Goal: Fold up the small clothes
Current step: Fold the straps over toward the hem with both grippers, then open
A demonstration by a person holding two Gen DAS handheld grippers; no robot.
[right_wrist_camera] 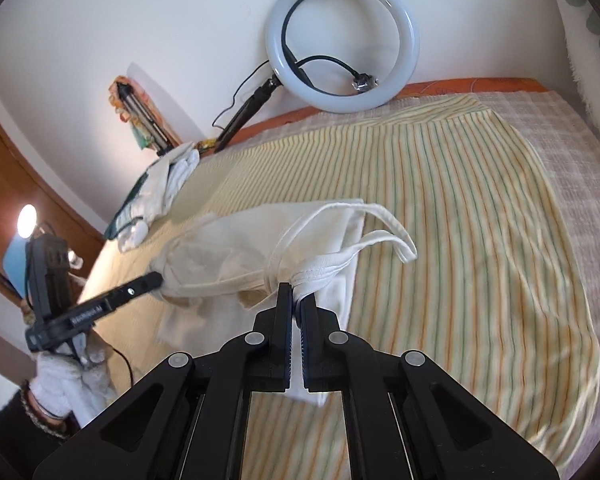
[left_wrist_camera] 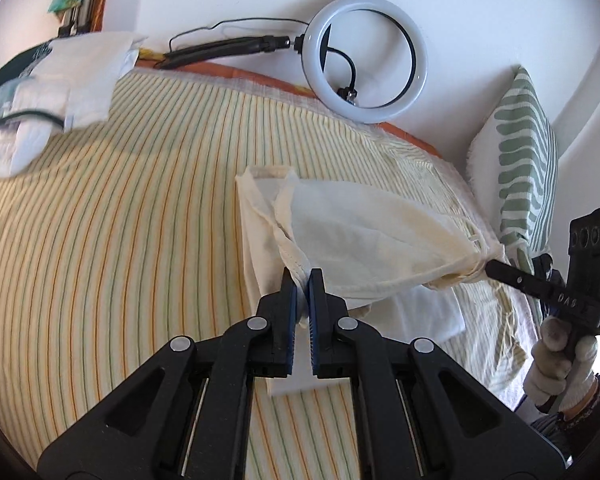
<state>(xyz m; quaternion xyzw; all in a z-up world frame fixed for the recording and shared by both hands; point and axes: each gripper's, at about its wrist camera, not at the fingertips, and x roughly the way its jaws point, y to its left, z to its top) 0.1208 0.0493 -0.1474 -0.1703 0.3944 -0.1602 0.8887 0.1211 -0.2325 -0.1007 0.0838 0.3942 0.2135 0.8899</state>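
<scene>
A cream sleeveless top [left_wrist_camera: 364,240] hangs stretched between my two grippers above the striped bedsheet [left_wrist_camera: 120,220]; its lower part drapes onto the sheet. My left gripper [left_wrist_camera: 303,280] is shut on one bunched end of the top. My right gripper [right_wrist_camera: 296,294] is shut on the other end, at the white ribbed straps [right_wrist_camera: 380,240]. In the left wrist view the right gripper [left_wrist_camera: 490,268] shows at the right, pinching the cloth. In the right wrist view the left gripper [right_wrist_camera: 156,280] shows at the left, also pinching the cream top [right_wrist_camera: 240,248].
A pile of folded white clothes [left_wrist_camera: 60,80] lies at the sheet's far left corner. A ring light [left_wrist_camera: 368,56] on a black stand leans on the wall behind the bed. A green-patterned pillow [left_wrist_camera: 528,152] stands at the right. A wooden door [right_wrist_camera: 4,168] is left of the bed.
</scene>
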